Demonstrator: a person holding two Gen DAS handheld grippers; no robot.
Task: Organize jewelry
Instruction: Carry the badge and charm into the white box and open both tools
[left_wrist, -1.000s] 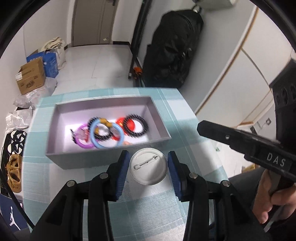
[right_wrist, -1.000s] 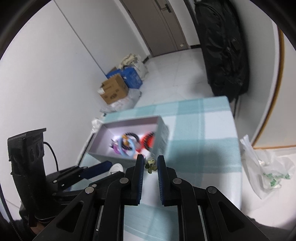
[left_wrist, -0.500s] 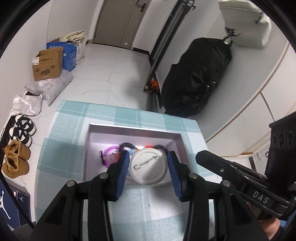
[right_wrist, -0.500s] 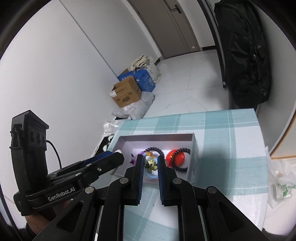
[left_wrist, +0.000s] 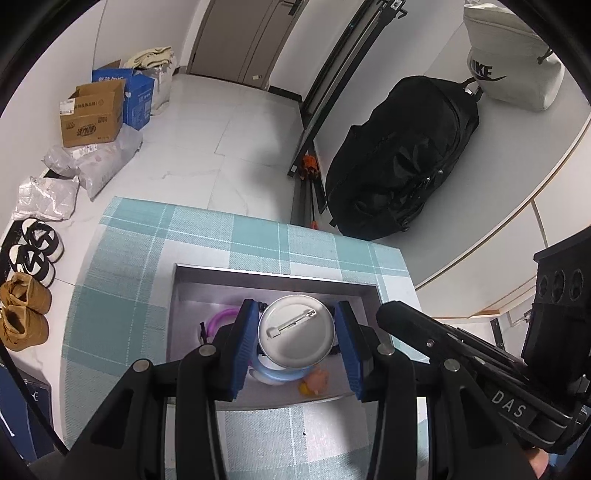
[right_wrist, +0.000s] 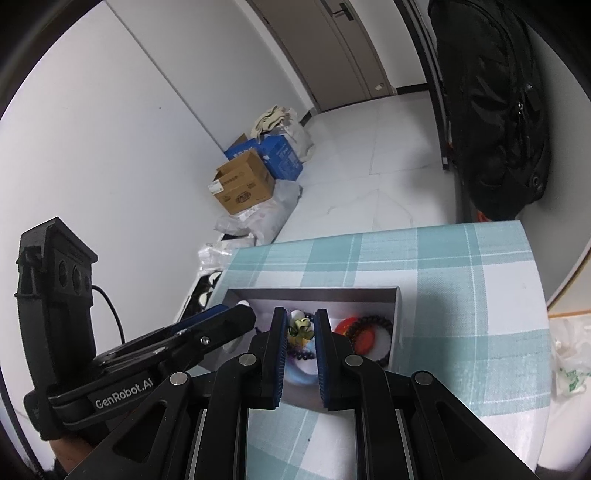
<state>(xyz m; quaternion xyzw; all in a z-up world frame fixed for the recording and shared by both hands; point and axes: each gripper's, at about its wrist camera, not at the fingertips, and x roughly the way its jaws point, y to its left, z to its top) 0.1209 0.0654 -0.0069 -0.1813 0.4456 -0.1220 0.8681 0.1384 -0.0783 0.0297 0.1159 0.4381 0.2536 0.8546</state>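
My left gripper (left_wrist: 296, 334) is shut on a round silver pin badge (left_wrist: 296, 334), back side up, and holds it above the open grey box (left_wrist: 275, 277). The box holds a purple ring (left_wrist: 221, 317), a light blue bangle (left_wrist: 275, 376) and a small pink and yellow charm (left_wrist: 314, 382). My right gripper (right_wrist: 300, 328) is shut on a small yellow-green flower ornament (right_wrist: 300, 328), also above the box (right_wrist: 314, 295). In the right wrist view the box shows a red bangle (right_wrist: 364, 338) and a black bead bracelet (right_wrist: 373, 325).
The box stands on a table with a teal and white checked cloth (left_wrist: 125, 295). Beyond the table's far edge are floor tiles, cardboard boxes (left_wrist: 92, 110), shoes (left_wrist: 26, 302) and a black bag (left_wrist: 399, 162). A plastic bag (right_wrist: 569, 365) hangs at the table's right side.
Both grippers have risen and moved forward with their items, from the near side of the box to over its inside. The badge came off the cloth.
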